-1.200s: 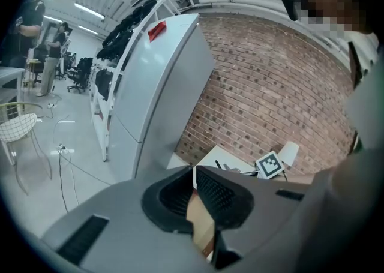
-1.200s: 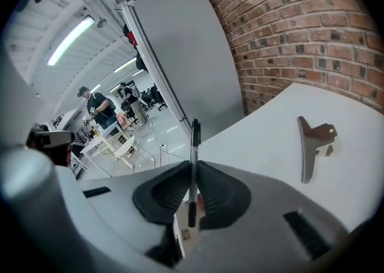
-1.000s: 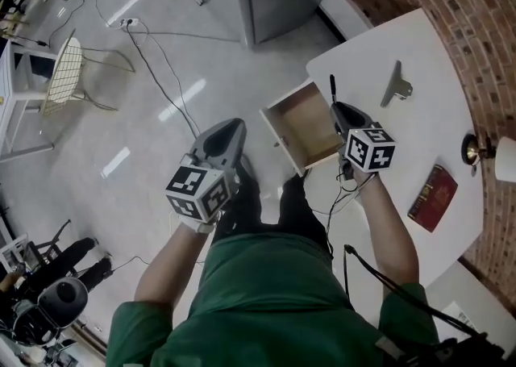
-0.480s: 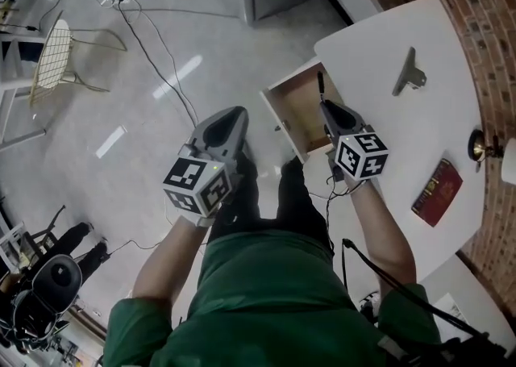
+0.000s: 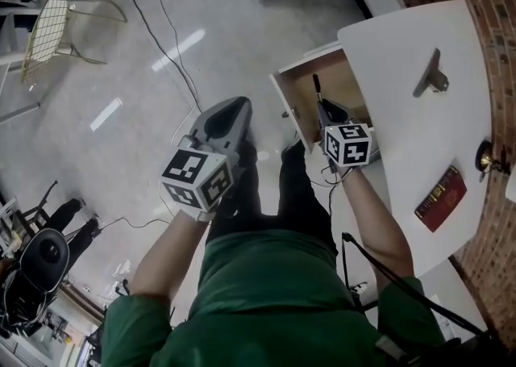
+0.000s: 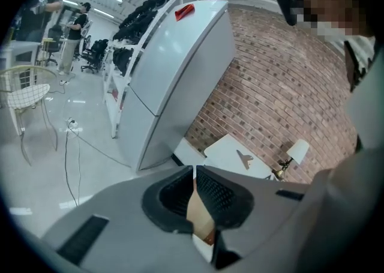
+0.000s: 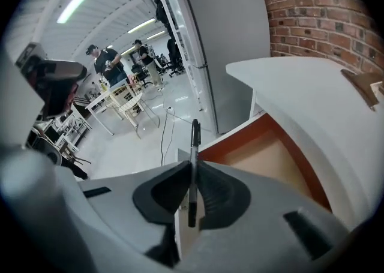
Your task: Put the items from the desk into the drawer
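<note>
My right gripper (image 5: 322, 107) is shut on a black pen (image 5: 317, 88), which sticks out past the fingertips over the open wooden drawer (image 5: 347, 99). The right gripper view shows the pen (image 7: 194, 164) pinched upright between the pads, with the drawer (image 7: 270, 158) just beyond. My left gripper (image 5: 234, 111) hangs over the floor, left of the drawer, its jaws shut on nothing (image 6: 194, 173). On the white desk (image 5: 419, 139) lie a metal clip (image 5: 430, 77) and a red book (image 5: 440, 194).
A small lamp (image 5: 486, 159) stands at the desk's right edge against the brick wall. A grey fridge (image 6: 174, 74) stands beyond the drawer. A wire chair (image 5: 48, 27) and a cable (image 5: 161, 43) are on the floor at left. People stand far off in the room.
My right gripper has sunk with the pen towards the drawer's opening. The left gripper has dropped a little beside it. Both jaws keep the same state.
</note>
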A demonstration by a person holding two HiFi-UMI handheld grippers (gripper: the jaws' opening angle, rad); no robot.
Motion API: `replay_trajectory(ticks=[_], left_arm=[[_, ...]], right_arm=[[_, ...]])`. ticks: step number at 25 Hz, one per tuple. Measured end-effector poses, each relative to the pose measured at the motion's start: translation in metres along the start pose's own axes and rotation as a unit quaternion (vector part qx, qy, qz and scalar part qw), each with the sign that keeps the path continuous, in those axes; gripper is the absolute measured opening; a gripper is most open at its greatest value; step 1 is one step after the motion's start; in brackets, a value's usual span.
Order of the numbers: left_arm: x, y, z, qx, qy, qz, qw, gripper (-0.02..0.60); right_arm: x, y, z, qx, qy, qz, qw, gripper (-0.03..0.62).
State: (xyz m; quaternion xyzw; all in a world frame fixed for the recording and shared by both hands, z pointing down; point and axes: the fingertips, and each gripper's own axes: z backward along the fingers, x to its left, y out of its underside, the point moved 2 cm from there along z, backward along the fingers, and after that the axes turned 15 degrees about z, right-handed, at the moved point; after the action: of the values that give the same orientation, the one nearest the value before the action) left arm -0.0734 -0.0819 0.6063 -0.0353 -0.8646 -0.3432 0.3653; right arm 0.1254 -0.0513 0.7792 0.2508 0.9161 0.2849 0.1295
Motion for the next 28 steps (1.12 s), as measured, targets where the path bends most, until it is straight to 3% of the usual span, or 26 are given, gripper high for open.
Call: replay_trajectory(ticks=[8, 13, 17, 23, 28], left_arm=[[0.031, 0.028, -0.008, 0.016, -0.021, 0.027, 0.9993, 0.014], [0.032, 0.055, -0.019, 0.041, -0.020, 0.039, 0.9982, 0.014], [0.039, 0.064, -0.024, 0.049, -0.020, 0.039, 0.9979, 0.014], [0.067, 0.080, -0.029, 0.054, -0.035, 0.048, 0.9968, 0.014], [0.085, 0.088, -0.023, 0.061, -0.059, 0.043, 0.9954, 0.014]], right_arm=[[-0.003, 0.048, -0.050, 0.073, -0.010, 0.038, 0.997, 0.043], [-0.007, 0.090, -0.082, 0.142, -0.011, 0.077, 0.987, 0.043], [-0.009, 0.108, -0.107, 0.169, -0.017, 0.087, 0.982, 0.043], [-0.016, 0.121, -0.139, 0.211, -0.026, 0.155, 0.965, 0.043], [-0.018, 0.139, -0.155, 0.232, -0.040, 0.156, 0.959, 0.043]])
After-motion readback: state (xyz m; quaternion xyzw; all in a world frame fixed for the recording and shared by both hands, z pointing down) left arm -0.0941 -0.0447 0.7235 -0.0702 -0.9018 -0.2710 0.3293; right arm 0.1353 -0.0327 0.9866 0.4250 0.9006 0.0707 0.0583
